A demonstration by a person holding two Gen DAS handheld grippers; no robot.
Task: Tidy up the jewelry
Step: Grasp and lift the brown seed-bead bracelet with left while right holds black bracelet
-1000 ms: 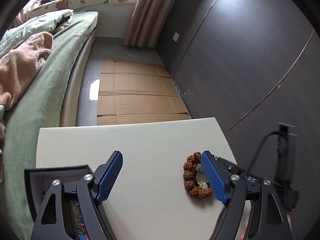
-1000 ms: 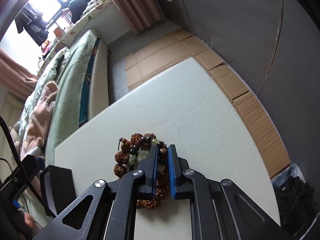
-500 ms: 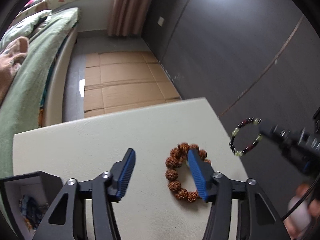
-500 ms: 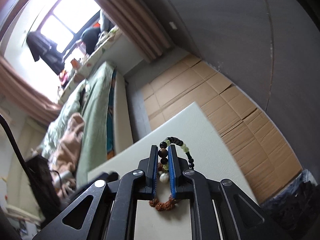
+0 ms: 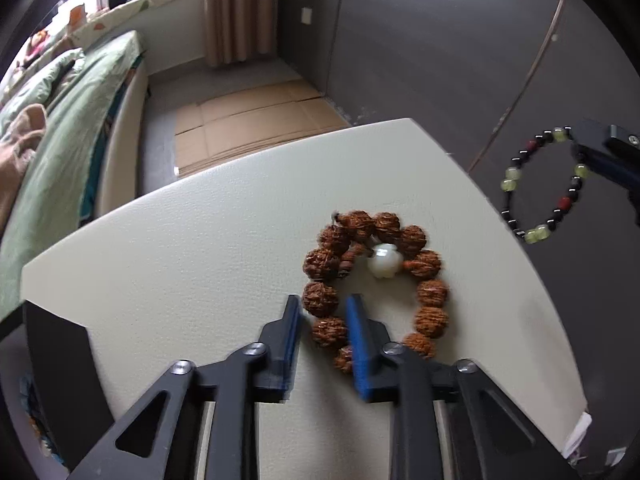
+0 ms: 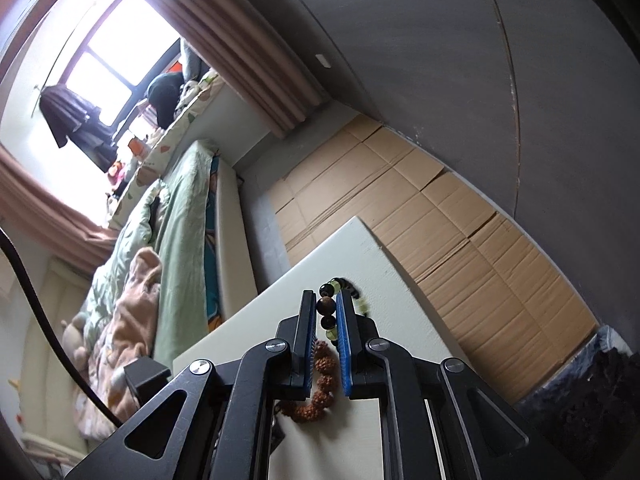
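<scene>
The right gripper (image 6: 323, 312) is clamped on a thin bead bracelet (image 5: 540, 184), lifted off the tabletop (image 5: 200, 264). The left gripper (image 5: 320, 320) has its fingers apart around the brown seed bracelet (image 5: 376, 280), not yet gripped. Neither is stored yet.

green bedding (image 5: 72, 112), flattened cardboard (image 6: 460, 216) — pink curtain (image 5: 236, 8), dark wall (image 5: 440, 40)

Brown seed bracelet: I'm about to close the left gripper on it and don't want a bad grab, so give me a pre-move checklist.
1. Brown seed bracelet lying flat on the white table: ok.
2. Left gripper straddling one side of the bead ring: ok.
3. Left grip firm on the beads: cannot tell.
4. Right gripper holding the thin beaded bracelet: ok.
5. Thin beaded bracelet lifted clear of the brown one: ok.
6. Black jewelry box within reach: cannot tell.
</scene>
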